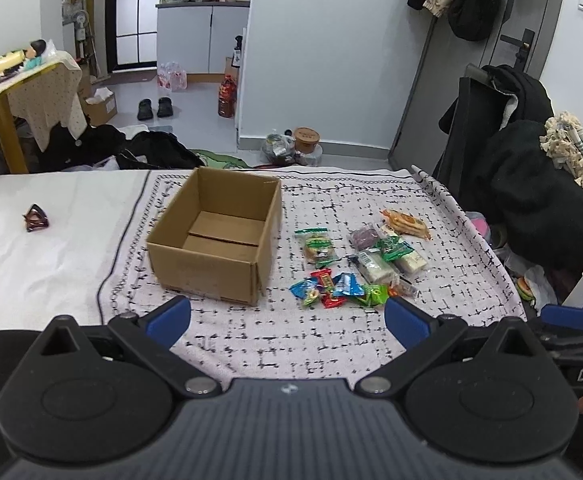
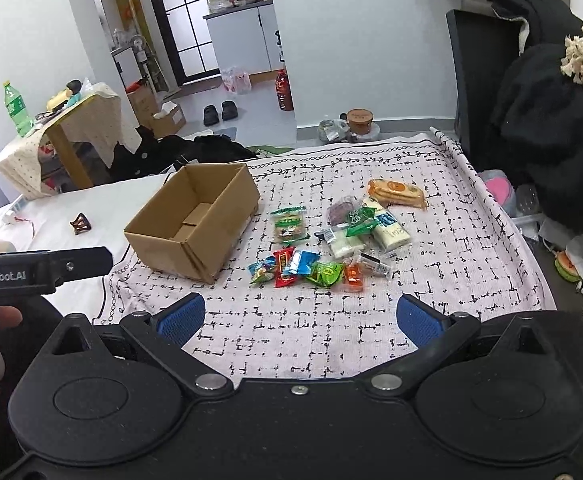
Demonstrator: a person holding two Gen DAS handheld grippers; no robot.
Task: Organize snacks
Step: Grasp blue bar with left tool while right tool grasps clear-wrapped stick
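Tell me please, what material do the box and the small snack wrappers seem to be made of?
The box looks like plain brown corrugated cardboard, matte, with folded flaps inside. The small snack wrappers seem to be thin printed plastic film, glossy and crinkled; a foil lining cannot be told.

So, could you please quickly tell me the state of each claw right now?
Left claw: open, holding nothing.
Right claw: open, holding nothing.

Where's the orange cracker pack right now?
In both wrist views the orange cracker pack lies at the far right end of the snack pile, beyond the purple packet, well right of the empty box.
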